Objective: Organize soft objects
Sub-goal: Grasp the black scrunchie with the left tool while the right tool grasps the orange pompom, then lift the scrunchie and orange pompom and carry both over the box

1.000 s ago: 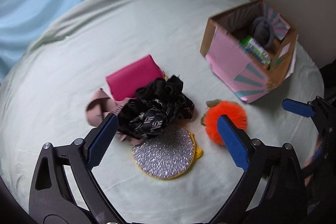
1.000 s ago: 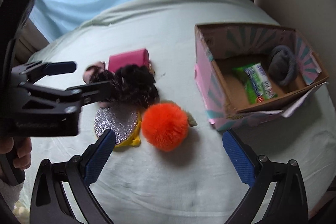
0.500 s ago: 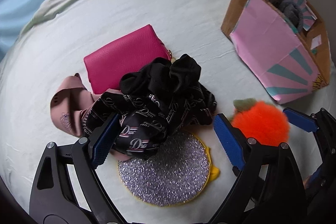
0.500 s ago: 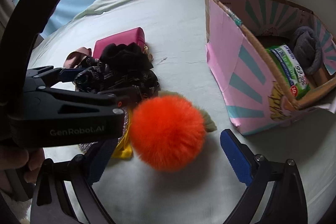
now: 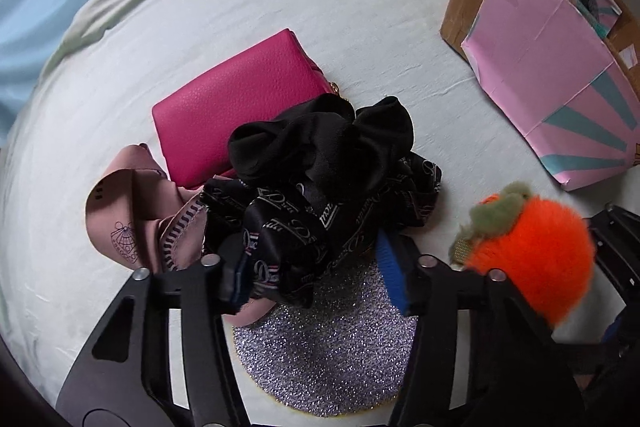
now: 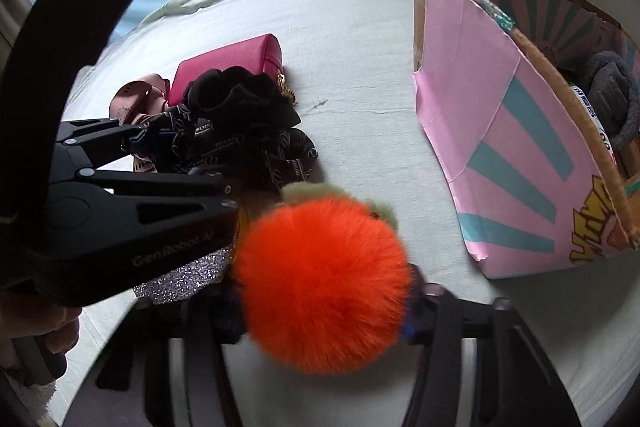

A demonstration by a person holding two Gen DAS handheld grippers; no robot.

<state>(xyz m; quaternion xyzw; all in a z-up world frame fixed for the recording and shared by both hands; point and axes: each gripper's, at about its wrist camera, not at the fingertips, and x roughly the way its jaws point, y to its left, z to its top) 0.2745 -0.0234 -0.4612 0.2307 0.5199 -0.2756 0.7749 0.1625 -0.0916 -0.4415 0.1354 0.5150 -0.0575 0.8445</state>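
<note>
A pale sheeted bed (image 5: 280, 7) is carrying everything. A pink cardboard box (image 6: 512, 155) is sitting at its right side. Mid-bed, the left gripper (image 5: 312, 263) is closing its jaws on the black lettered scrunchie (image 5: 304, 227), apparently pinching the fabric. Beside it, the right gripper (image 6: 324, 311) is closing its jaws around the orange pompom (image 6: 324, 283), squeezing its fur.
</note>
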